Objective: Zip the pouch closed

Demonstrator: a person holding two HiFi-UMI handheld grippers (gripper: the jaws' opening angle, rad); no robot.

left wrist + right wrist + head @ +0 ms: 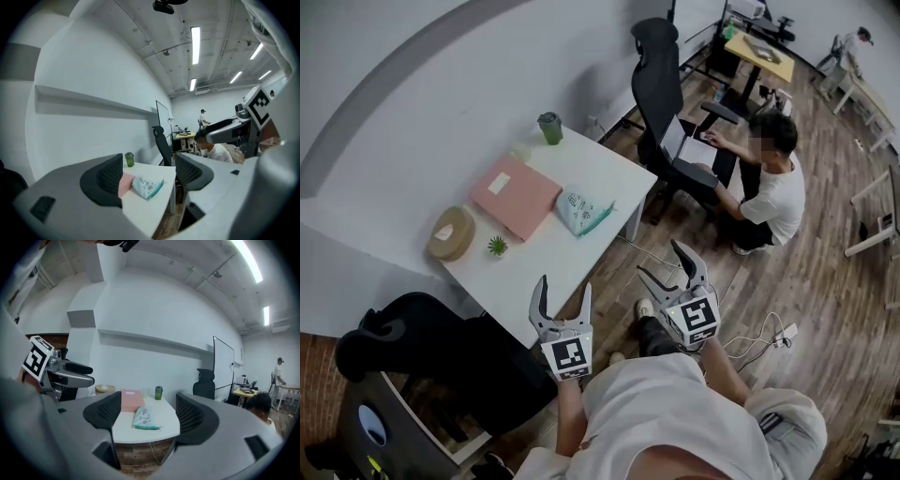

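Soft white-and-teal pouch [582, 212] lies at centre frame on the smooth white table [609, 169], just beside a flat pink box [516, 195]. Your left gripper [564, 284] and right gripper [661, 260], lower down, gape empty.

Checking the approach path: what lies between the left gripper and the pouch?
Only bare table, per the head view; the left gripper is open, and the pouch lies beyond.
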